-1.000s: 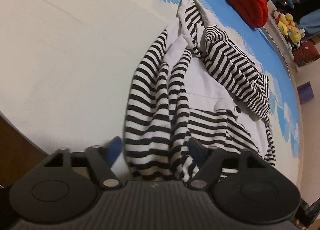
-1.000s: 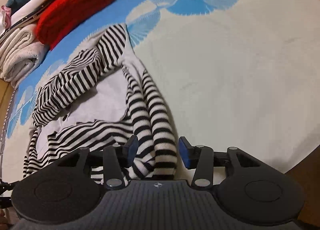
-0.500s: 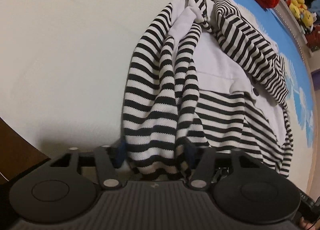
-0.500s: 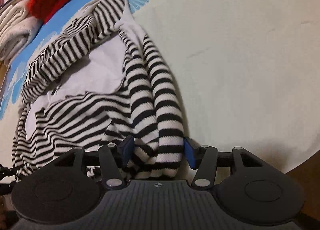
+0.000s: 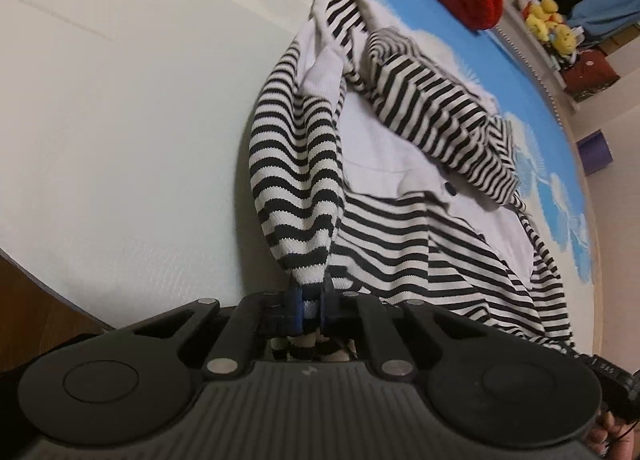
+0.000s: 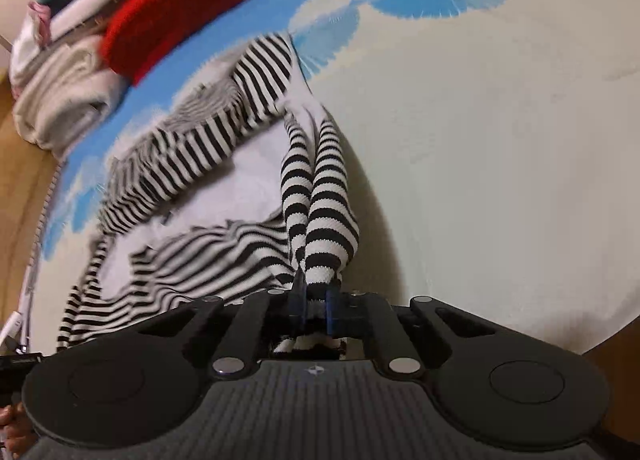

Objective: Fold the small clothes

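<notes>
Black-and-white striped knit garment (image 5: pixel 400 196) sprawls unfolded on cream-and-blue bedspread (image 5: pixel 120 120); left gripper (image 5: pixel 310 306) and right gripper (image 6: pixel 316 306) each pinch near striped edge, lifting. Folding barely begun.

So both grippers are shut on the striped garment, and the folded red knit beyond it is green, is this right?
Not quite. The left gripper and right gripper are shut on the striped garment, but the folded knit is red, as the right wrist view shows.
</notes>
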{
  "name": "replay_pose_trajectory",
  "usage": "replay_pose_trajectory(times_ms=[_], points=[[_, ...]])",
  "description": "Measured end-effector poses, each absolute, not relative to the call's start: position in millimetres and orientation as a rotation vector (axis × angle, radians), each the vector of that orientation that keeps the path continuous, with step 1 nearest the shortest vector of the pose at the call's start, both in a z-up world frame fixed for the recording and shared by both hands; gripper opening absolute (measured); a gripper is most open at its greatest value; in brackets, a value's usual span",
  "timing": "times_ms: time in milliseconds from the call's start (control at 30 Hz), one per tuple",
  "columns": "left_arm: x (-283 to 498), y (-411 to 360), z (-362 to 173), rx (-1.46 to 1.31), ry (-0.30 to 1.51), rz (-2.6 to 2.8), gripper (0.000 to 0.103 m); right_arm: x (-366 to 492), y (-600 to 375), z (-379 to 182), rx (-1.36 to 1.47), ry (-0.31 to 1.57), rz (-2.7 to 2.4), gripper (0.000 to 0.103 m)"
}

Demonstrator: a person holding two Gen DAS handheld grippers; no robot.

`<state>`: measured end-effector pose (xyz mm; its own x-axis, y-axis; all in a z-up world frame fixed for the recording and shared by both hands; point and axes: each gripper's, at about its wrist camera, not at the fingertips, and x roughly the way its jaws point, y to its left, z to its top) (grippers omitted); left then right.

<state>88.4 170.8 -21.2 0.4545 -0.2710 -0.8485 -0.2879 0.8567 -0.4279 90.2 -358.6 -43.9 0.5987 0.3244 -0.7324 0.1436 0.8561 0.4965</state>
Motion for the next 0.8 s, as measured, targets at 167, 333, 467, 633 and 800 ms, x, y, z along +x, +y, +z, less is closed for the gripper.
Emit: replay_pose_trajectory(times_ms=[167,333,467,633,800], points=[[76,161,10,-0.487,1.077,-0.073,0.007,69,-370,-14,0.561,0.866,0.140,0.007],[53,159,58,-0.449,1.033,-0.180,0.007,37,-381,30,0.543,0.800,0.179,0.007],[23,158,98,-0.419,1.024,-0.261,0.007,0,-401,71,0.581,0.811,0.176,0.007],[9,159,113,-0.466,1.016,-0.322,0.007,-35,-408,100,0.567,0.809,0.169,0.007],[50,152,90,-0.466,1.058,-0.310,0.007,4,-414,74,0.622,0.862,0.088,0.007]])
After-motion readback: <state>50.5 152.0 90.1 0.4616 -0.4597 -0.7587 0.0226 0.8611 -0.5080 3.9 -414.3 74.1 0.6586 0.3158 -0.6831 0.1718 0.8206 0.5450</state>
